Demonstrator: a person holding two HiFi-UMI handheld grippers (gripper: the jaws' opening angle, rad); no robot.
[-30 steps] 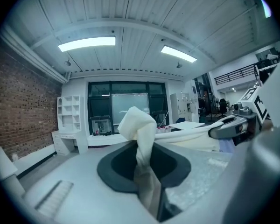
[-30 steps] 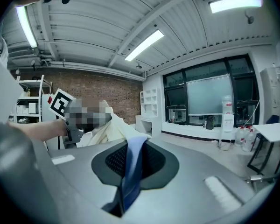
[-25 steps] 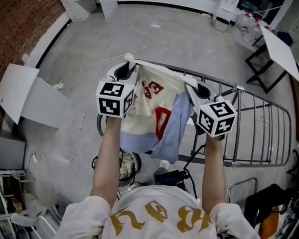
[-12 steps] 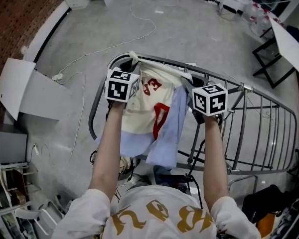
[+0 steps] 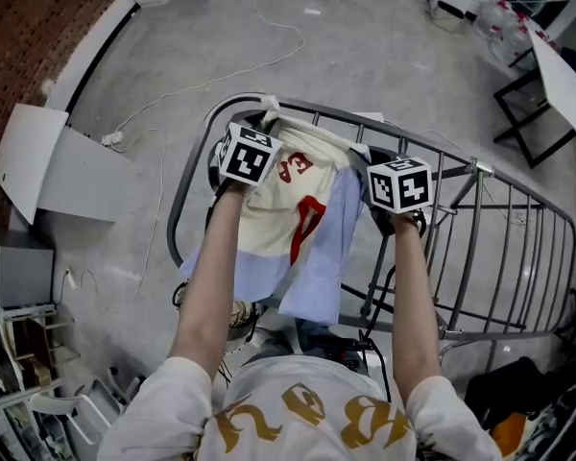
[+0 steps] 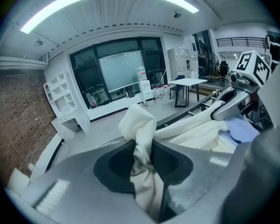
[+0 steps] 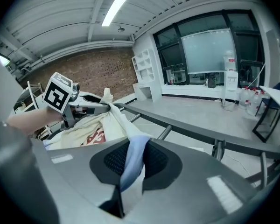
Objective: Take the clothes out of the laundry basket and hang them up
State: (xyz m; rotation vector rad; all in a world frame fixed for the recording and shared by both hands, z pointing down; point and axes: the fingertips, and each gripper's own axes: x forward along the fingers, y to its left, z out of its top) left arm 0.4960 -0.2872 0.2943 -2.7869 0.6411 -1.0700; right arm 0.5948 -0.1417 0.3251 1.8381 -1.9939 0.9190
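Observation:
A cream shirt (image 5: 274, 209) with red print and pale blue sleeves hangs stretched between both grippers, above the near end of a grey metal drying rack (image 5: 480, 229). My left gripper (image 5: 259, 123) is shut on the shirt's cream shoulder (image 6: 139, 125). My right gripper (image 5: 365, 161) is shut on the other shoulder, where a pale blue fold (image 7: 130, 162) runs between the jaws. The shirt's top edge (image 7: 116, 115) lies along the rack's outer rail (image 7: 186, 127). No laundry basket shows in any view.
The rack's bars (image 5: 518, 257) run to the right. A white board (image 5: 48, 176) leans on the floor at left, beside a cable (image 5: 202, 80). A white table (image 5: 566, 75) stands at the upper right. Shoes and dark items (image 5: 331, 339) lie near the person's feet.
Both grippers have carried the shirt forward and lower toward the rack's outer rail. The shirt's top edge now sits along that rail.

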